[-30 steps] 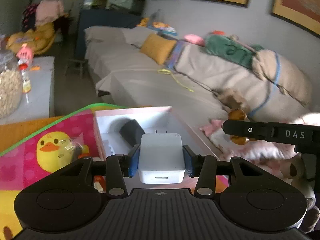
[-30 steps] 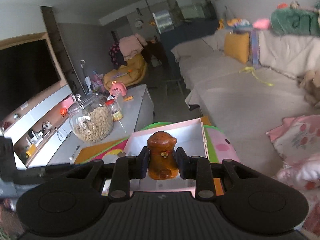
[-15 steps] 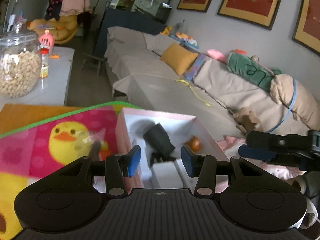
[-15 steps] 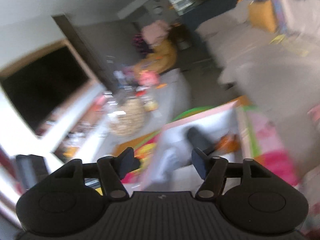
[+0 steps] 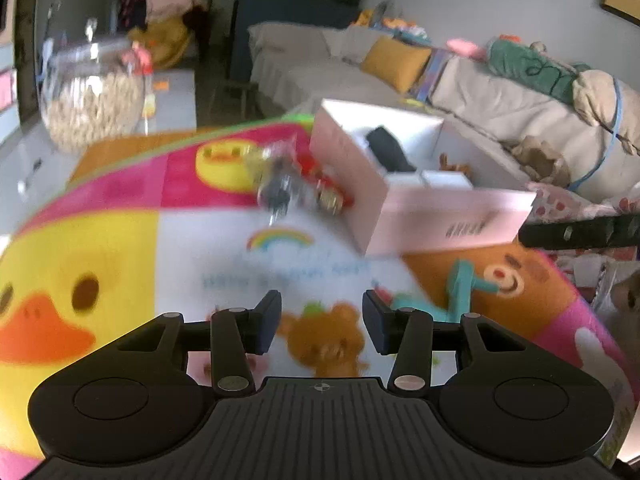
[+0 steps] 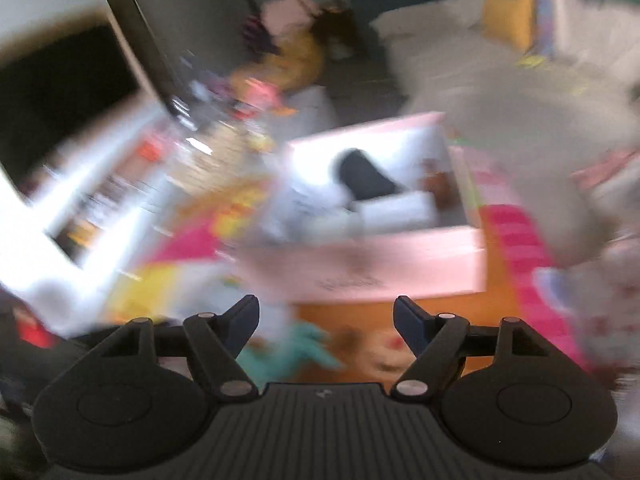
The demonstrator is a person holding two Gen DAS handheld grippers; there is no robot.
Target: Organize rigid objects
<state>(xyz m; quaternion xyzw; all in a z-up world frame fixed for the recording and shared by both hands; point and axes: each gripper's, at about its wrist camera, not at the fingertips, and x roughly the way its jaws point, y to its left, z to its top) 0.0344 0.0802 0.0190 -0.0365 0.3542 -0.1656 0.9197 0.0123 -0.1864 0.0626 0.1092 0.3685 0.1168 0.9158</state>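
Left of the pink box (image 5: 444,216), a small clear packet (image 5: 280,188) is lying on the cartoon mat (image 5: 120,248), just beside the box wall. Inside the box are sitting a black object (image 5: 386,148), white adapters (image 5: 444,179) and a brown figurine (image 5: 454,168). The left gripper (image 5: 319,322) is hovering before the box, jaws moderately apart, gripping nothing. The right gripper (image 6: 325,320), jaws having just been opening, is gaping wide and empty before the box.

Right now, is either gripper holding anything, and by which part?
Nothing is held. The left gripper and right gripper are both open and empty above the mat.
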